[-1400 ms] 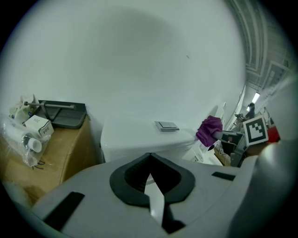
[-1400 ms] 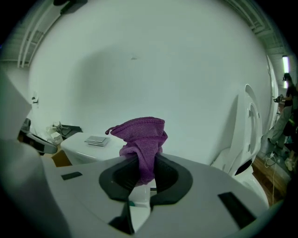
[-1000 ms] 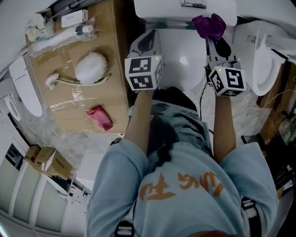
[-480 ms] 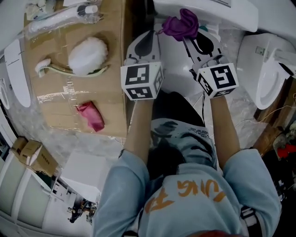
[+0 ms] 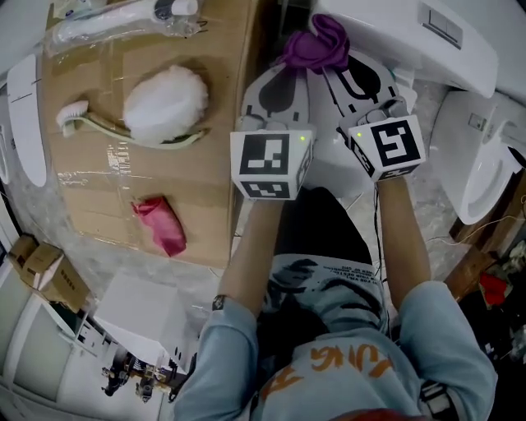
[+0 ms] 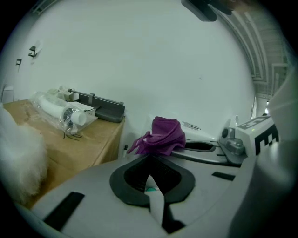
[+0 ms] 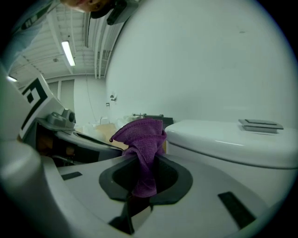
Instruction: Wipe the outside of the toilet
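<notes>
The white toilet has its tank (image 5: pixel 415 33) at the top of the head view, and that tank fills the right of the right gripper view (image 7: pixel 233 139). My right gripper (image 5: pixel 335 64) (image 7: pixel 142 183) is shut on a purple cloth (image 5: pixel 316 45) (image 7: pixel 142 139), which it holds bunched at the tank's left end. Close on its left is my left gripper (image 5: pixel 279 74) (image 6: pixel 150 186), shut with nothing in it. From the left gripper view the purple cloth (image 6: pixel 165 135) shows just ahead and to the right.
A cardboard-covered surface (image 5: pixel 214 164) at left carries a white fluffy duster (image 5: pixel 164 103), a scrub brush (image 5: pixel 74 119), a red cloth (image 5: pixel 160 226) and a plastic-wrapped bottle (image 5: pixel 123 20). A second toilet (image 5: pixel 481 168) stands at right. Small boxes (image 5: pixel 45 271) lie at lower left.
The right gripper has carried the purple cloth leftward along the tank, from its right part to its left end. The left gripper has kept alongside it, still shut.
</notes>
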Demonstrator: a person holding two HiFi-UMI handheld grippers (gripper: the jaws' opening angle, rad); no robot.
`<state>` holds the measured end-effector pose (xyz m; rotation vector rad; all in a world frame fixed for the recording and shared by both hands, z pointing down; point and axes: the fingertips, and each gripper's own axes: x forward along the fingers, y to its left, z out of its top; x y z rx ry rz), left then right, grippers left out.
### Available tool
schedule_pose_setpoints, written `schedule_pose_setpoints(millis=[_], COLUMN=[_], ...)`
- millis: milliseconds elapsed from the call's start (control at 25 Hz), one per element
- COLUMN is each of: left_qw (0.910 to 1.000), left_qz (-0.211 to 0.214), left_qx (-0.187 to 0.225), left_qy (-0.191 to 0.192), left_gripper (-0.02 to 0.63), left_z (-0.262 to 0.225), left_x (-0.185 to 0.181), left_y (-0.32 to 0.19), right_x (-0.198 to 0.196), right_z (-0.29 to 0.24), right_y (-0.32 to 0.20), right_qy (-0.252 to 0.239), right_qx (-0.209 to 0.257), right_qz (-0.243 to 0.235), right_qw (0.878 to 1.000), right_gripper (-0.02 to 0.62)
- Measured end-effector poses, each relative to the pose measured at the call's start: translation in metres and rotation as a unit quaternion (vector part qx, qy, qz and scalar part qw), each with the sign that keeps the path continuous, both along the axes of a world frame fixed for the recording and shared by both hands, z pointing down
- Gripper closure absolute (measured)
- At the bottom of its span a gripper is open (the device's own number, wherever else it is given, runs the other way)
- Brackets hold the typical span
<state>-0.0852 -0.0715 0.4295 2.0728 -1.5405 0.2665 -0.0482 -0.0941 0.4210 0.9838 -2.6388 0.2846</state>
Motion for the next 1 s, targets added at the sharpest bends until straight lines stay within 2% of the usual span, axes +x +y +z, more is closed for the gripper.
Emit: schedule_pose_setpoints(millis=[200,640,1000], left_qw=[0.9996,0.9989,0.9974], left_qz=[-0.009,0.011,0.03], left_qx=[-0.005,-0.021,-0.036], left_qy=[0.025,0.039,0.055], left_gripper=[0.581,0.581,0.581], left_z=[0.006,0.024,0.035], left_x=[-0.015,-0.02,-0.014], left_y=[-0.001,-0.024,-0.041], right_x=[-0.014,-0.021,-0.005], right_z=[0.015,0.034,0.045], right_y=[-0.005,-0.031,-0.043], right_qy=[0.005,0.013,0.006], right_qx=[-0.004,-0.027,-0.03], right_qz=[0.013,0.076,0.123], right_qw=[1.0,0.997,0.992], right_gripper=[0.518,0.518,0.518])
